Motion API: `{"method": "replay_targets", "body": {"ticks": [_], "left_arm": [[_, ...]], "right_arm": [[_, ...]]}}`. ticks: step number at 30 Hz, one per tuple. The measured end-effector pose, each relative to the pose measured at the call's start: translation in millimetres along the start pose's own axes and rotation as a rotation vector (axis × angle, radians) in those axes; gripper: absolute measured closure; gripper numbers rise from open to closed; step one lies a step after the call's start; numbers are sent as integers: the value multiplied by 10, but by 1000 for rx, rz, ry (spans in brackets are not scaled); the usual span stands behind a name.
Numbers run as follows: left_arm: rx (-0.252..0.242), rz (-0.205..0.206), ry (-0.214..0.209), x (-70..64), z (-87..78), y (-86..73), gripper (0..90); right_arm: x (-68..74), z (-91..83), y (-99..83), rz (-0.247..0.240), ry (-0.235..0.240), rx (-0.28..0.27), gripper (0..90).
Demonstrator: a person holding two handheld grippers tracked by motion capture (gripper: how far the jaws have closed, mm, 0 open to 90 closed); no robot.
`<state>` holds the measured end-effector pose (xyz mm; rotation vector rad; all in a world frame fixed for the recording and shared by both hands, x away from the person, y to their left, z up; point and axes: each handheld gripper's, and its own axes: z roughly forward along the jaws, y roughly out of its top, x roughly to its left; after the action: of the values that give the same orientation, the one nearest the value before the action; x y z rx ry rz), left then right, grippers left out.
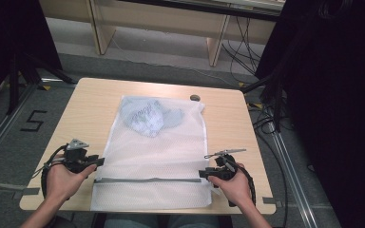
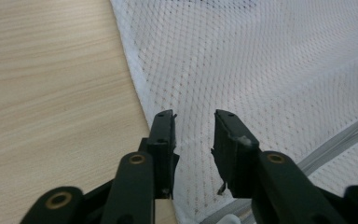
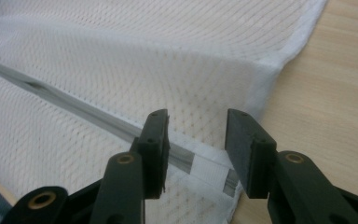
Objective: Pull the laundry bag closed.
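Note:
A white mesh laundry bag point(image 1: 157, 152) lies flat on the wooden table point(image 1: 90, 109), with a grey zipper point(image 1: 147, 180) running across its near part. A grey-blue garment point(image 1: 147, 116) is bunched inside at the far end. My left gripper point(image 1: 96, 164) is at the bag's left edge, open, its jaws just above the mesh point(image 2: 261, 84) near the hem. My right gripper point(image 1: 203, 174) is at the bag's right edge, open, its jaws over the zipper's end point(image 3: 186, 156). Nothing is held between either pair of jaws.
A small dark round object point(image 1: 195, 98) lies on the table beyond the bag's far right corner. Bare wood point(image 2: 51, 93) lies left of the bag and a narrower strip point(image 3: 335, 102) right of it. Black curtains, stands and cables surround the table.

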<state>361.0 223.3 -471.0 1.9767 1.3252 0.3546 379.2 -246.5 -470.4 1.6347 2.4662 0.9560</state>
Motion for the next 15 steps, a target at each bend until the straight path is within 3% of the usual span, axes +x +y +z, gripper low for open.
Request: {"method": "replay_targets", "body": {"ticks": [2, 3, 4, 6, 8, 11, 12, 13, 14, 15], "left_arm": [[8, 20, -2, -6, -10, 13, 719], [8, 20, -2, -6, -10, 13, 730], [6, 41, 6, -19, -21, 20, 741], [7, 48, 8, -20, -22, 18, 753], [10, 42, 10, -24, -11, 7, 760], [44, 38, 10, -16, -3, 3, 795], [43, 36, 13, -19, 6, 1, 808], [51, 35, 11, -19, 15, 2, 814], [54, 30, 10, -26, 30, -2, 815], [54, 30, 10, -26, 30, -2, 817]], "right_arm": [[-20, -10, -1, 3, -61, -14, 586], [-20, -10, -1, 3, -61, -14, 586], [-13, -36, 31, 65, -49, -16, 576], [-13, -36, 41, 65, -50, -21, 575], [17, -22, 57, 21, -63, -39, 587], [149, -11, 92, 10, -13, -23, 619], [206, 13, 100, -3, -24, -20, 625], [258, 29, 104, -16, -2, 1, 626], [320, 51, 101, -26, 66, 10, 640], [320, 51, 101, -26, 66, 10, 640]]}}
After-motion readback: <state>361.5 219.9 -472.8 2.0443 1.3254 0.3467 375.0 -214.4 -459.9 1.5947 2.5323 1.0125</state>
